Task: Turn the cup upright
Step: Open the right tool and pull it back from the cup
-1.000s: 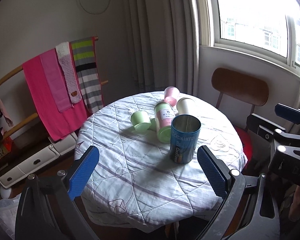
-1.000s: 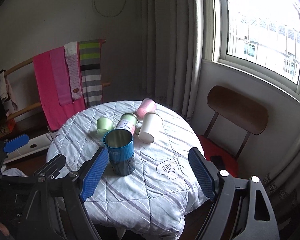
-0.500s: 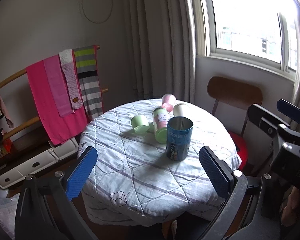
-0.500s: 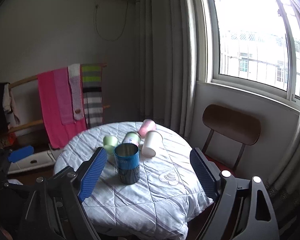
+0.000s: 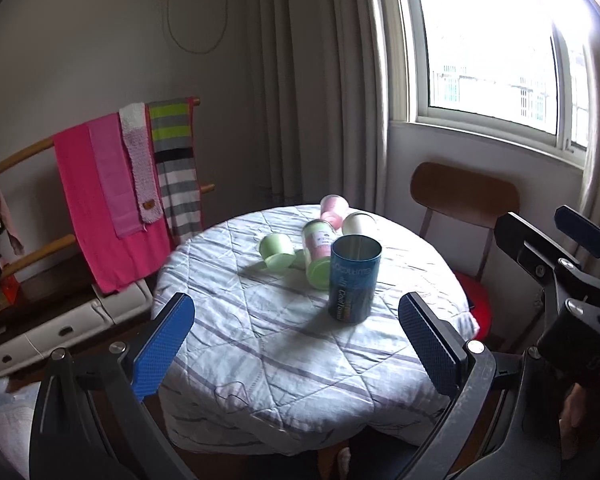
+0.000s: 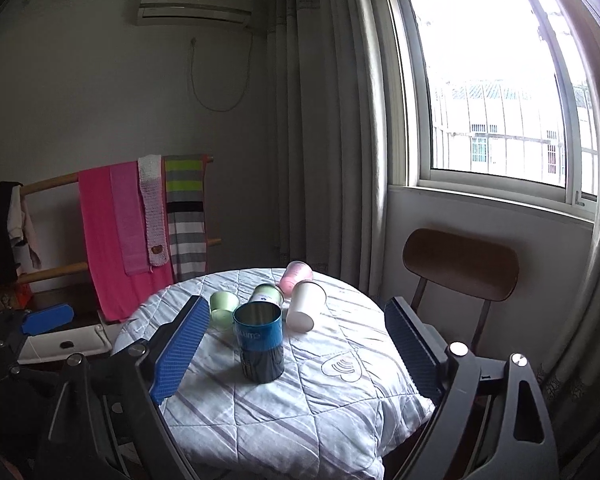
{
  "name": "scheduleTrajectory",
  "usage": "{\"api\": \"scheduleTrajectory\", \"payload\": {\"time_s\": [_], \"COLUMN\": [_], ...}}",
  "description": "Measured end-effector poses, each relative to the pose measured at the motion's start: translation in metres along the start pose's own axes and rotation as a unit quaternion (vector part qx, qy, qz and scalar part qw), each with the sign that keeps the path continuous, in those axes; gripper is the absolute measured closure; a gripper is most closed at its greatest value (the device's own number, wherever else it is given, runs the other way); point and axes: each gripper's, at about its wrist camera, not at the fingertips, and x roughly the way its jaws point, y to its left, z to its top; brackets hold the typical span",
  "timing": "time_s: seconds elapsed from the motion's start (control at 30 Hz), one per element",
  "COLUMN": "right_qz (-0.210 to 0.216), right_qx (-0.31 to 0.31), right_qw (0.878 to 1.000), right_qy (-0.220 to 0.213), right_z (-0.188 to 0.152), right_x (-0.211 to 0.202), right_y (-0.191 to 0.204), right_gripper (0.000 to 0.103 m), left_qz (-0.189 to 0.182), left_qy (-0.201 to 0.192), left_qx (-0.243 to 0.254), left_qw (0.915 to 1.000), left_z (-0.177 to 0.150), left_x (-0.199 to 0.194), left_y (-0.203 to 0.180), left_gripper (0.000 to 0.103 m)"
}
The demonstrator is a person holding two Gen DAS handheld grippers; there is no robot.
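A blue tin cup (image 5: 354, 279) stands upright, open end up, on the round quilted table (image 5: 260, 340); it also shows in the right wrist view (image 6: 259, 346). Behind it lie a green cup (image 5: 277, 251), a green-and-pink canister (image 5: 320, 252), a white cup (image 6: 305, 310) and a pink cup (image 6: 297, 277), all on their sides. My left gripper (image 5: 296, 346) is open and empty, back from the table's near edge. My right gripper (image 6: 296, 354) is open and empty, also short of the table.
A wooden chair (image 6: 460, 268) with a red seat stands right of the table under the window. A rack with pink and striped towels (image 5: 124, 188) stands left. Curtains hang behind. The other gripper shows at each view's edge (image 5: 560, 280).
Both grippers have pulled back and risen away from the table, so the cups look smaller and lower. Both stay open. The blue cup has not moved.
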Motion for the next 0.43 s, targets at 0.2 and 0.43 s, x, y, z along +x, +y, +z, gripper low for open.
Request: {"api": "scheduleTrajectory", "payload": {"time_s": [0.2, 0.43], "right_qz": [-0.005, -0.011], "right_qx": [0.004, 0.005], "right_qw": [1.0, 1.0], "right_qy": [0.01, 0.007], "right_z": [-0.0012, -0.0005], "right_x": [0.0009, -0.0003], "right_y": [-0.002, -0.0031], "right_gripper": [0.012, 0.0], "left_qz": [-0.055, -0.008], "left_qy": [0.005, -0.003], "left_qx": [-0.024, -0.007], "left_qw": [0.9982, 0.9999], "left_z": [-0.0041, -0.0043], "left_x": [0.0064, 0.0082], "left_y": [0.0069, 0.0023], "left_gripper": [0.0, 0.0]}}
